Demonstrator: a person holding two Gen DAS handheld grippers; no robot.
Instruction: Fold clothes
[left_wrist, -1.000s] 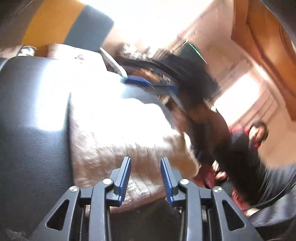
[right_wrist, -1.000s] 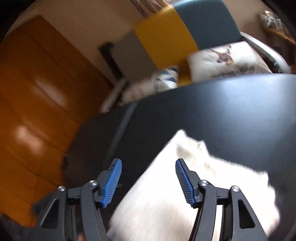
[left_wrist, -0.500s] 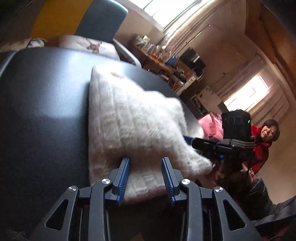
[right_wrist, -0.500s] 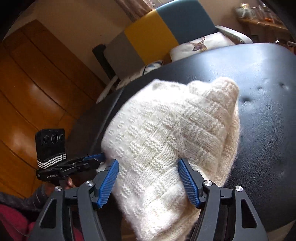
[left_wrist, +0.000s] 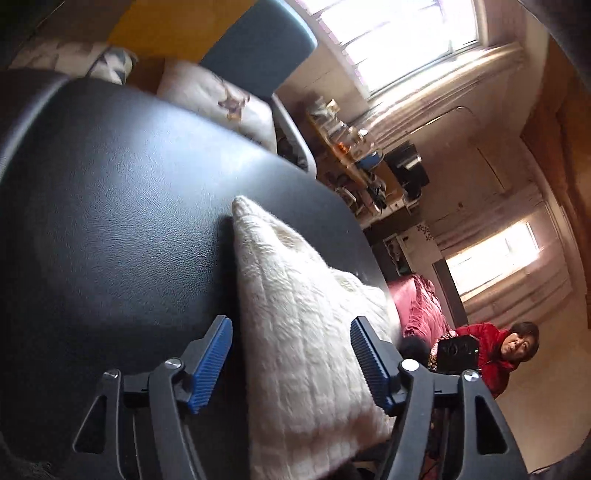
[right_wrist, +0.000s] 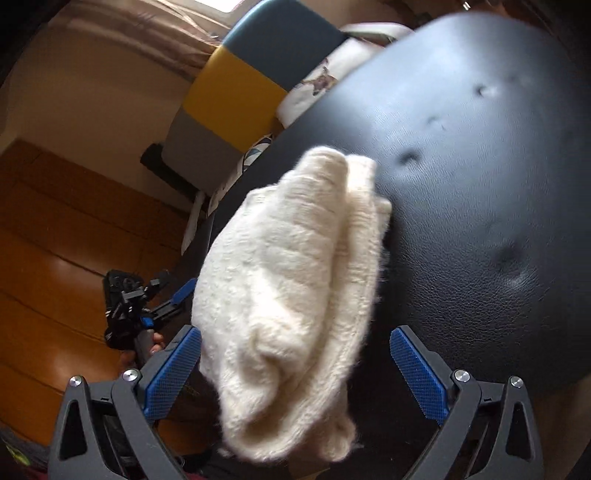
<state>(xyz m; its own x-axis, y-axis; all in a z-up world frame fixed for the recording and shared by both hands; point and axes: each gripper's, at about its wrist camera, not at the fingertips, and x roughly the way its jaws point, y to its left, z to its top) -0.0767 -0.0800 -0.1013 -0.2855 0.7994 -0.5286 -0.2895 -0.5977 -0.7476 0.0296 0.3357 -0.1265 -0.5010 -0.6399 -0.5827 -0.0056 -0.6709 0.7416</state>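
Black leather surface (left_wrist: 110, 221) carries your folded cream knit sweater (left_wrist: 303, 332), bundled near the edge. Your left gripper (left_wrist: 291, 363) and right gripper (right_wrist: 295, 369) both gape wide, straddling it, gripping nothing; pad contact is probably nil, though blur hides it.

The sweater (right_wrist: 291, 280) is fuzzy cream knit wool with a hairy nap. The seat (left_wrist: 110, 229) beneath it is black leather-like upholstery, grained, faintly glossy and dimpled with tufts. The left gripper (left_wrist: 291, 363) and right gripper (right_wrist: 295, 373) have matt black plastic arms, ribbed blue pads and shiny metal screws.
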